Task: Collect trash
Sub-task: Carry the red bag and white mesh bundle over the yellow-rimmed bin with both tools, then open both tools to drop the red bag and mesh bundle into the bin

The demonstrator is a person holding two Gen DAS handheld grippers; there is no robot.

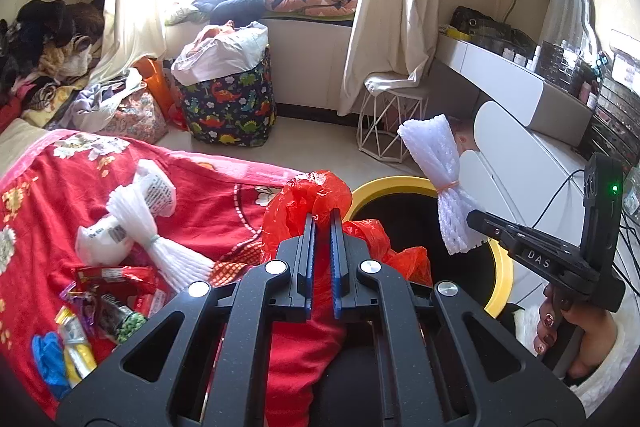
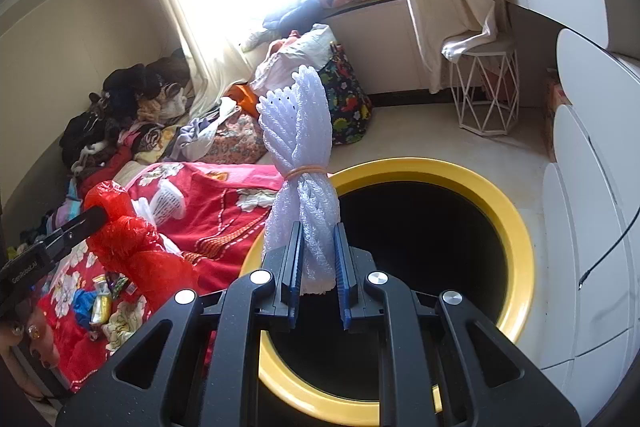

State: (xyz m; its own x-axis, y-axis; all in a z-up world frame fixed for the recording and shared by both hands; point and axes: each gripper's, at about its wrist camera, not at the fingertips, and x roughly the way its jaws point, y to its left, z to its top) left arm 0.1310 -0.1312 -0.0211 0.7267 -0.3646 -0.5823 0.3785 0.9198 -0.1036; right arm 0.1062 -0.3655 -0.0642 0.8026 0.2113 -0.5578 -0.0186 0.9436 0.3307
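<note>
The right gripper [image 2: 316, 239] pinches a white foam bundle [image 2: 298, 155] by its near end; its long axis points up and away, above the near-left rim of the yellow bin [image 2: 500, 199]. The left gripper [image 1: 323, 223], pressed together, clamps a crumpled red bag [image 1: 308, 199] just left of the bin. More wrappers [image 1: 108, 303] lie on the red bed [image 1: 208, 199], left.

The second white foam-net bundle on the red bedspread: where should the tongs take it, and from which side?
Grip the white foam-net bundle at its tied waist, the narrowest, firmest part, where a band cinches it and both ends flare. It lies flat on the red bedspread across a white printed bag, so come from above, tongs straddling the waist crosswise; that probably avoids snagging the bag.
</note>
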